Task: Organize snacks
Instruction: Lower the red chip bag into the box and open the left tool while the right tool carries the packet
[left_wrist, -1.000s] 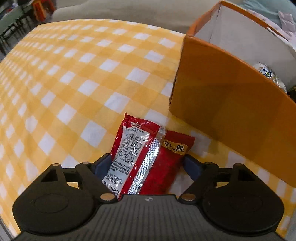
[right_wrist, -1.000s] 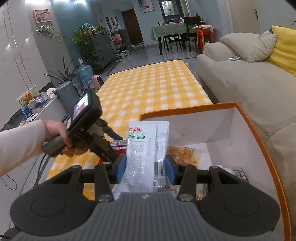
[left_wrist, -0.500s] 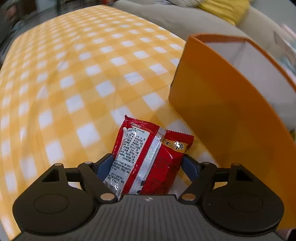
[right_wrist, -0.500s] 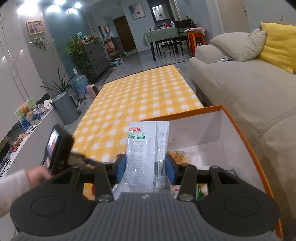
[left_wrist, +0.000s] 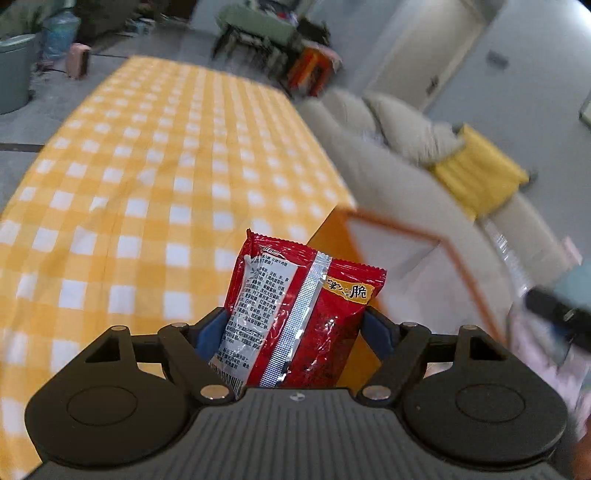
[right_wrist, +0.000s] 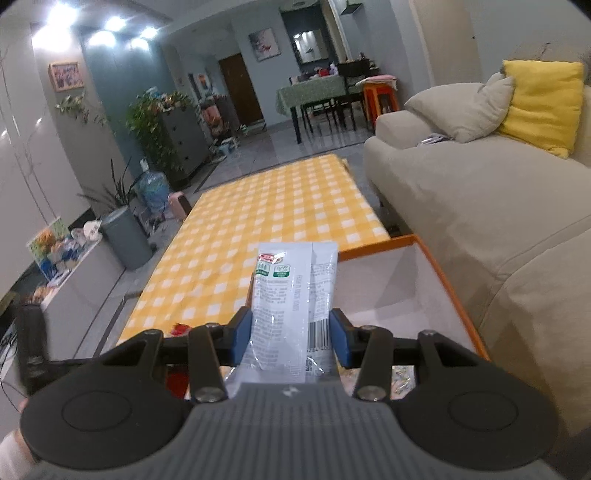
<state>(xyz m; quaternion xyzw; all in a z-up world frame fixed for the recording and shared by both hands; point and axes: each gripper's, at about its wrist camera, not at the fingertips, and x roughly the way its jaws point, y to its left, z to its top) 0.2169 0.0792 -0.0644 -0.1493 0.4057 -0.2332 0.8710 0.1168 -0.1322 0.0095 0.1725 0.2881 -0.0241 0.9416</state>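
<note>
The left gripper is closed on a red snack packet, its blue pads pressing the packet's two sides so that the packet stands upright between them, its back seam and printed panel facing the camera. The packet is held in the air above the near right corner of the table, which is covered in a yellow and white checked cloth, and just in front of the orange box that stands at that corner. The box's white inside shows beyond its orange rim; the view there is blurred. The right gripper is closed about halfway on a white snack packet, gripped at its sides and standing upright with green marks near its top. This packet hangs over the orange box's open top, above a few wrapped snacks lying on the box floor. A beige sofa with a yellow cushion runs along the table's right edge. Part of the other gripper shows at the left edge of the right wrist view, blurred.
</note>
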